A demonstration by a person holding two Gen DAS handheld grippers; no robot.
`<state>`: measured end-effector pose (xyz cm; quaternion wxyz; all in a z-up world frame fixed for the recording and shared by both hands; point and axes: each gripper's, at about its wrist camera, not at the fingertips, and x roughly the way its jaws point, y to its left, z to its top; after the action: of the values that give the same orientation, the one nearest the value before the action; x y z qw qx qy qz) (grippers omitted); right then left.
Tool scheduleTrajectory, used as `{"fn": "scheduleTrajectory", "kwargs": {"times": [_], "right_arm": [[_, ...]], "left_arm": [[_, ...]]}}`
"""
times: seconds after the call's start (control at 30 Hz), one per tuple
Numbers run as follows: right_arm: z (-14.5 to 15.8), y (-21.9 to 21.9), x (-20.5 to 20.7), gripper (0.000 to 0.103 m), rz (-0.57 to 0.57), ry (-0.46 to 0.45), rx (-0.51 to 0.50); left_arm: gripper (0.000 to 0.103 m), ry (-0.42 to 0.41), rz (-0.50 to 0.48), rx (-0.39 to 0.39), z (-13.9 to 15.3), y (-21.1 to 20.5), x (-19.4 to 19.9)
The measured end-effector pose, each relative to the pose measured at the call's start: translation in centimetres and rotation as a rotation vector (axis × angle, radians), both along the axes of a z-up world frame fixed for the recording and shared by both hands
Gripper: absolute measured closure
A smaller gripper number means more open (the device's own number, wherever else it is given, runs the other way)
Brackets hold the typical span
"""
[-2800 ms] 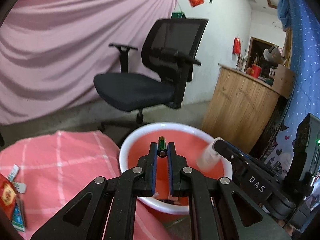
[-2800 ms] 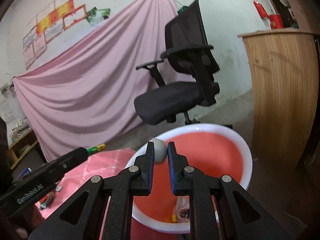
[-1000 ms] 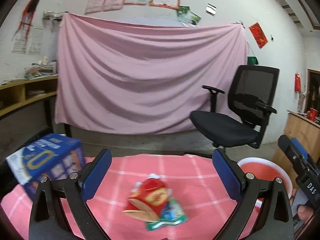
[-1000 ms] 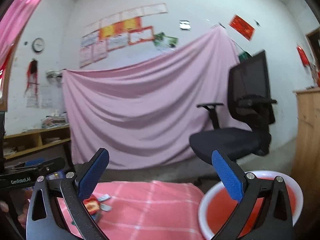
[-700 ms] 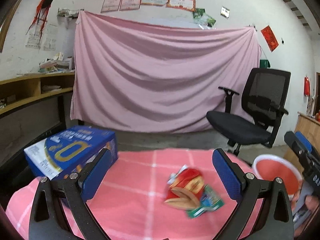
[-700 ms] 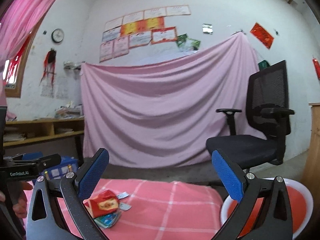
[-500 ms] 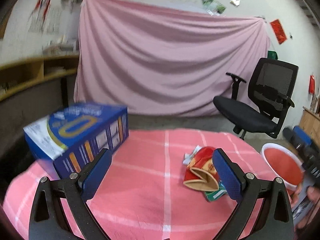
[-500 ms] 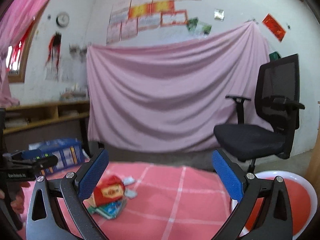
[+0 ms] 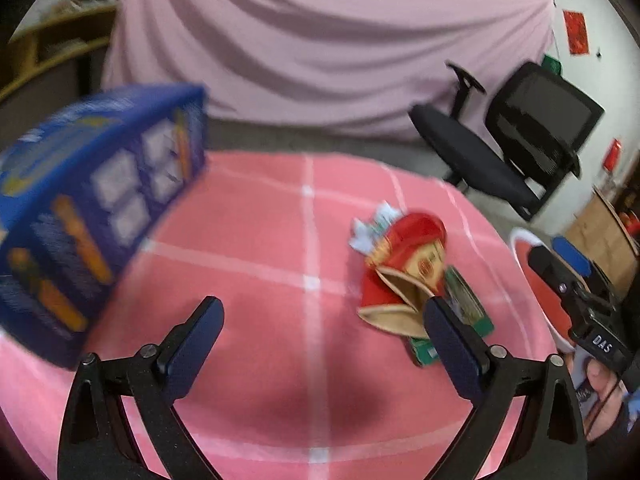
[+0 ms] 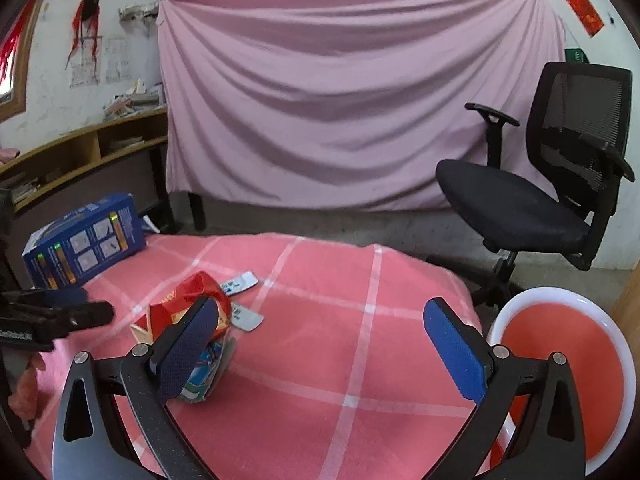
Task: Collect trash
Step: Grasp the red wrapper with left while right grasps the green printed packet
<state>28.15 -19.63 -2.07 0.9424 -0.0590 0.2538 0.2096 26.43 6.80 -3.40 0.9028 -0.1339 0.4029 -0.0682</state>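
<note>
Covering the round table is a pink checked cloth [image 10: 320, 360] with pale stripes, and behind it a pink sheet [image 10: 340, 92] hangs across the white wall. At far left stands a wooden shelf [image 10: 80, 148] with papers. One blue box [image 10: 84, 240] sits on the table's left edge; in the left wrist view it is blurred and fills the left side [image 9: 92, 208]. One black office chair [image 10: 540, 184] stands on the concrete floor to the right, and one red basin with a white rim [image 10: 560, 380] sits low beside the table's right edge.

The trash lies on the cloth left of the middle: one crumpled red packet [image 10: 188, 304] on top of one green-and-blue wrapper [image 10: 208, 364], with two small pale wrappers [image 10: 240, 282] just beyond them. In the left wrist view the red packet [image 9: 404, 264] and the green wrapper [image 9: 464, 304] lie right of centre, a pale scrap [image 9: 372, 228] touching the packet's far side.

The left gripper [image 9: 322, 324] tilts steeply down over the cloth, its jaws wide but closing, with only bare cloth between them; its right pad overlaps the green wrapper in the picture, though contact cannot be told. The right gripper [image 10: 318, 328] points down more gently, jaws spread wide and empty, its left pad in front of the red packet. A person's fingers [image 9: 600, 384] grasp its handle at the right edge.
</note>
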Motion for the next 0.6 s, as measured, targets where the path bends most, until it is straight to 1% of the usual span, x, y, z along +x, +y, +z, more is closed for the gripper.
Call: {"fn": "scheduleTrajectory", "kwargs": {"times": [0.07, 0.13, 0.17, 0.27, 0.3, 0.33, 0.37, 0.4, 0.43, 0.53, 0.57, 0.6], "right_arm": [[-0.1, 0.2, 0.1, 0.000, 0.004, 0.012, -0.013], [-0.3, 0.4, 0.3, 0.000, 0.010, 0.029, -0.027], [-0.4, 0.5, 0.4, 0.000, 0.012, 0.036, -0.034], [-0.7, 1.0, 0.6, 0.000, 0.025, 0.057, -0.060], [-0.8, 1.2, 0.6, 0.000, 0.029, 0.062, -0.067], [-0.9, 1.4, 0.6, 0.000, 0.035, 0.067, -0.075], [-1.0, 1.5, 0.7, 0.000, 0.044, 0.074, -0.082], [-1.1, 1.7, 0.7, 0.000, 0.055, 0.085, -0.087], [-1.4, 1.9, 0.9, 0.000, 0.074, 0.108, -0.095], [-1.9, 2.6, 1.2, 0.000, 0.096, 0.154, -0.123], [-1.9, 2.5, 1.2, 0.000, 0.095, 0.155, -0.126], [-1.9, 2.5, 1.1, 0.000, 0.091, 0.153, -0.125]], "left_arm": [[0.024, 0.022, -0.034, 0.000, -0.2, -0.5, 0.4], [0.028, 0.020, -0.064, -0.009, -0.1, -0.8, 0.6], [0.037, 0.021, -0.082, -0.024, -0.1, -0.9, 0.7], [0.042, 0.034, -0.118, -0.039, -0.1, -1.2, 1.4], [0.051, 0.033, -0.131, -0.046, 0.0, -1.1, 1.5], [0.057, 0.037, -0.143, -0.054, 0.0, -1.1, 1.6], [0.066, 0.046, -0.148, -0.054, -0.1, -1.1, 1.7], [0.072, 0.048, -0.144, -0.050, -0.1, -1.0, 1.7], [0.076, 0.047, -0.144, -0.055, 0.0, -0.9, 1.7], [0.095, 0.052, -0.146, -0.065, -0.2, -1.0, 1.6], [0.100, 0.053, -0.144, -0.067, -0.2, -0.9, 1.6], [0.102, 0.054, -0.142, -0.072, -0.2, -0.8, 1.6]]}}
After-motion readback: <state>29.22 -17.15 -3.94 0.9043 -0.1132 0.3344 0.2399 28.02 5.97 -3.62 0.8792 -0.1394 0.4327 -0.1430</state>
